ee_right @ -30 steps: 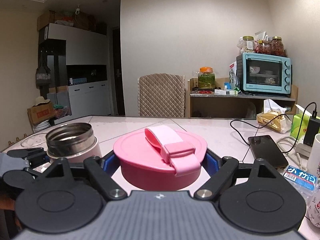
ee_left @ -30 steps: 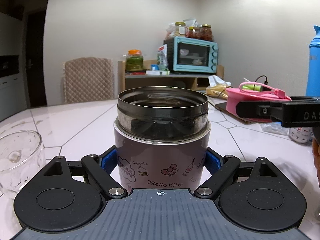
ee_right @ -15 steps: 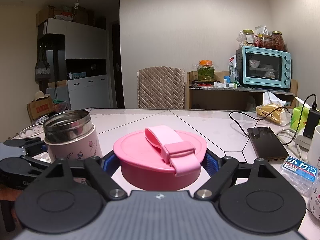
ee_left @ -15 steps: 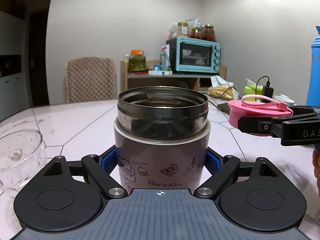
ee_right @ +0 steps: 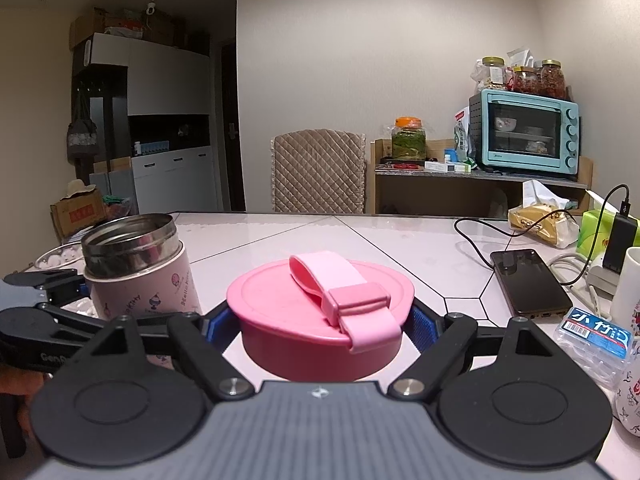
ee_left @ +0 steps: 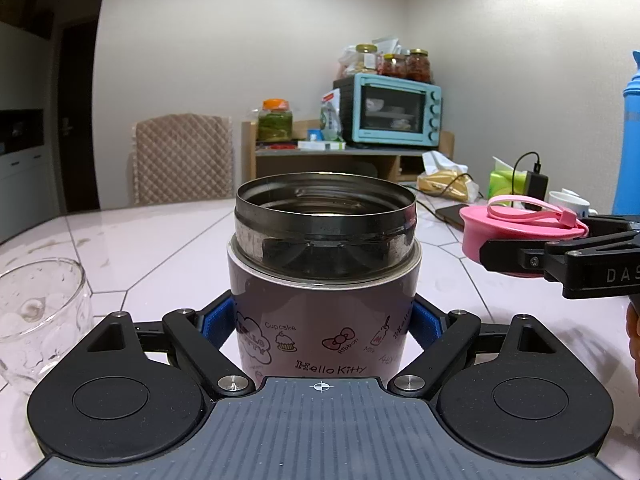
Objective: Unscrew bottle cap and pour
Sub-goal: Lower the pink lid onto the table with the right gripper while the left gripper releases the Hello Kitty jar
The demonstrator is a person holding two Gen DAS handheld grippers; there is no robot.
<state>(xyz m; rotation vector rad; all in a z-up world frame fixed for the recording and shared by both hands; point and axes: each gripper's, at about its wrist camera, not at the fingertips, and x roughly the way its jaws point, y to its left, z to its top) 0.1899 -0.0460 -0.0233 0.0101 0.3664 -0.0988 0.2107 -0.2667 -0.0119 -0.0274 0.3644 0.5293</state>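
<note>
A pink Hello Kitty food jar (ee_left: 324, 300) with a wide steel mouth stands uncapped on the table, and my left gripper (ee_left: 324, 322) is shut on its body with blue pads on both sides. The same jar (ee_right: 138, 272) appears at the left of the right wrist view. Its pink cap (ee_right: 320, 312), with a strap handle on top, is clamped in my right gripper (ee_right: 320, 326). Seen from the left wrist, that cap (ee_left: 516, 224) hangs to the right of the jar, level with its rim and apart from it. A clear glass cup (ee_left: 38, 320) stands at the jar's left.
On the right of the table (ee_right: 400, 236) lie a black phone (ee_right: 528, 280) on a cable, a plastic-wrapped tissue pack (ee_right: 596, 340), a white mug (ee_right: 628, 284) and a green tissue box (ee_right: 596, 232). A blue bottle (ee_left: 630, 140) stands far right. A chair and an oven shelf stand behind.
The right gripper with the pink cap sank in the left wrist view and came a little nearer the jar. The jar and left gripper stayed put.
</note>
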